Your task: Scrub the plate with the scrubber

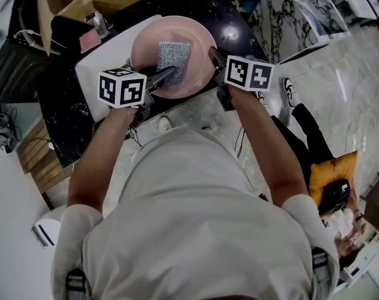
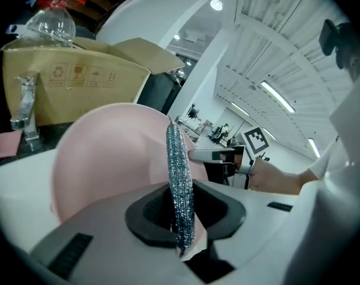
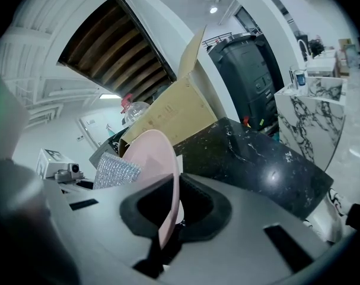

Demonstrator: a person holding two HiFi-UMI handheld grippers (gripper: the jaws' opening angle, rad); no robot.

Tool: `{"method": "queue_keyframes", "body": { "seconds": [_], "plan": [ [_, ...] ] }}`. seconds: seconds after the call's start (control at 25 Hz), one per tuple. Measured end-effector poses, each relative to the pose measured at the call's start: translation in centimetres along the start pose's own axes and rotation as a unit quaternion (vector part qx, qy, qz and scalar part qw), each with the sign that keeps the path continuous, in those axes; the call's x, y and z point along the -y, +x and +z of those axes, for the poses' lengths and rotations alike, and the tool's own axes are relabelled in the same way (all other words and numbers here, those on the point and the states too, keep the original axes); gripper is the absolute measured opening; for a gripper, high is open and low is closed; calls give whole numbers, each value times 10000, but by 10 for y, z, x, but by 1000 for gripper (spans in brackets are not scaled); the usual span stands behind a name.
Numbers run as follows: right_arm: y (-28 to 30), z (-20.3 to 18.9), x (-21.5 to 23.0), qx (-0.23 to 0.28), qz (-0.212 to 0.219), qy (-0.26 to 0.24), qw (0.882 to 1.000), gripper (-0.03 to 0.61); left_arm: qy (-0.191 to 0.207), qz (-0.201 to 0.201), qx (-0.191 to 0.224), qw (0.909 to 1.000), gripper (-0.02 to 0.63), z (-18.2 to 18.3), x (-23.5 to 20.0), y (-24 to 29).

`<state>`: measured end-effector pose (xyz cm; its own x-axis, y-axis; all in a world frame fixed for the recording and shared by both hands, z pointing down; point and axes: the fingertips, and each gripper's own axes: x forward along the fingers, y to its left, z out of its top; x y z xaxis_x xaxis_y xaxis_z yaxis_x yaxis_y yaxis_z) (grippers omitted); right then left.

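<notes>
Held mesh scrubber (image 1: 174, 61) in left gripper (image 1: 166, 75) fingers at pink plate (image 1: 145, 42) centre; pinched plate rim in right gripper (image 1: 214, 56) fingers. Probably risked levering plate free by pressing hard.

The left gripper (image 2: 181, 209) is clamping its dark-padded jaws on a silvery-blue metallic mesh scrubber (image 2: 178, 165), which is standing upright and edge-on just in front of a pink round plate (image 2: 108, 159), at the plate's right side. The right gripper (image 2: 197, 155) is touching the plate's right rim. Behind the plate, a brown cardboard box (image 2: 79, 82) is standing with open flaps. To the plate's left, a shiny metal tap (image 2: 24, 108) is rising.
</notes>
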<state>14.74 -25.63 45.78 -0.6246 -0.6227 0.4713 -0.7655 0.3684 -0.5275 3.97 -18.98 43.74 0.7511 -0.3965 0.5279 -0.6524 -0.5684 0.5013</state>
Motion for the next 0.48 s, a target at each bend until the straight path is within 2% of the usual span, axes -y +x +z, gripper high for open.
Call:
{"method": "queue_keyframes", "body": {
  "seconds": [0.16, 0.48],
  "plan": [
    [1, 1, -8, 18, 76, -27, 10000, 23, 10, -306, -181, 9994, 68, -4, 22, 30],
    [-6, -4, -7, -7, 82, -66, 9999, 25, -35, -96, -245, 9996, 67, -6, 1, 27]
  ]
}}
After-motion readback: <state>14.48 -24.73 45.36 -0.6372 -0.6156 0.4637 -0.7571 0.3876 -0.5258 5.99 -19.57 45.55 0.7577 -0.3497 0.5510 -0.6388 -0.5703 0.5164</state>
